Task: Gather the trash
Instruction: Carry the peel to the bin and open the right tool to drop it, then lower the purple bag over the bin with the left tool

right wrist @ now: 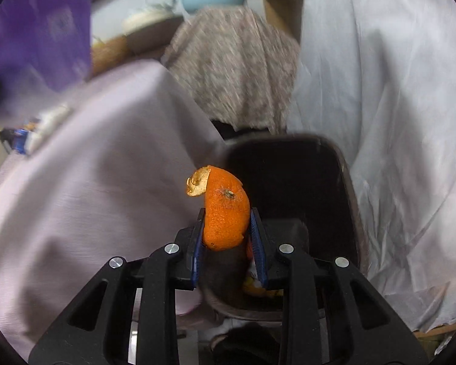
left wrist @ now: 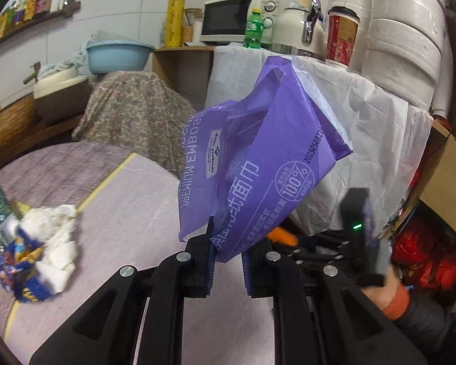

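Right gripper (right wrist: 228, 231) clamps orange peel (right wrist: 226, 210) above dark bin (right wrist: 343, 182); left gripper (left wrist: 226, 252) pinches purple bag (left wrist: 258, 158), seemingly.

left wrist view close over table (left wrist: 130, 200), right wrist view tilted down, both sharing blue basin (left wrist: 118, 56)

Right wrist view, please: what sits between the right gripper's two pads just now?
A piece of orange peel is clamped between the right gripper pads, above the dark bin.

White tiled wall (left wrist: 121, 6), wooden shelf (left wrist: 30, 22), lilac-covered table (left wrist: 130, 213)
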`<state>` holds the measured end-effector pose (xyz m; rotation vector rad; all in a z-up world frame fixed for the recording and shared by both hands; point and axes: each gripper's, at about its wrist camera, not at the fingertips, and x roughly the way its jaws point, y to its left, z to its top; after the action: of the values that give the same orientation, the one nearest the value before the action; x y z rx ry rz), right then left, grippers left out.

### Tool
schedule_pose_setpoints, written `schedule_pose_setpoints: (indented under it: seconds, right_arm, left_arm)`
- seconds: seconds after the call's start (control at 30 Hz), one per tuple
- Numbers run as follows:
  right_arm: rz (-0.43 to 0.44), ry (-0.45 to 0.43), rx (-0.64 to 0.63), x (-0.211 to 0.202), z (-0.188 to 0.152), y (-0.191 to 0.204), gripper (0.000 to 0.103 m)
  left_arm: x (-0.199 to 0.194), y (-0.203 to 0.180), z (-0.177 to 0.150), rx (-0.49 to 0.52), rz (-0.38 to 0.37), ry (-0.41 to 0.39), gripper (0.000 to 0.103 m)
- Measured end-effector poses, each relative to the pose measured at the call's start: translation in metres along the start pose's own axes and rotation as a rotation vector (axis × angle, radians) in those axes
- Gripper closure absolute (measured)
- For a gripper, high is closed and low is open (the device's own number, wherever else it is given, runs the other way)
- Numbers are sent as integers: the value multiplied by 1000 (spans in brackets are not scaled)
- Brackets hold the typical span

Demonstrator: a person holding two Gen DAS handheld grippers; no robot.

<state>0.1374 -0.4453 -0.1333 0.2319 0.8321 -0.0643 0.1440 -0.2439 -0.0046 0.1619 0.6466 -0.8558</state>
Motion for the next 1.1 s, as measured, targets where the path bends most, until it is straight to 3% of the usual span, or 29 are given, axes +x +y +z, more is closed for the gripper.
schedule_pose_setpoints:
  seconds: [0.2, 0.3, 0.37, 0.6, 0.8, 0.93, 1.07, 1.1]
  right_arm:
    - [-15, 85, 41, 55, -14, -17, 74]
    - [-26, 87, 63, 66, -22, -20, 56]
    - [-41, 75, 71, 68, -25, -21, 34]
    - [-84, 17, 115, 51, -35, -42, 32]
    - [-180, -74, 195, 12, -49, -72, 24]
    - [-226, -97, 260, -3, -58, -95, 24]
    - [-260, -98, 319, -11, -66, -115, 24]
    - [-267, -98, 323, -14, -68, -120, 24]
  left_arm:
    - [34, -20, 12, 24, -24, 36, 88]
    - [49, -30, 15, 35, -39, 60, 88]
    - [61, -40, 16, 53, -45, 78, 88]
    - [99, -64, 17, 74, -57, 156, 88]
    - [145, -76, 21, 17, -76, 290, 88]
    - [184, -80, 11, -67, -91, 430, 88]
    - [213, -77, 0, -127, -72, 503, 88]
    - [216, -76, -3, -140, -74, 514, 83]
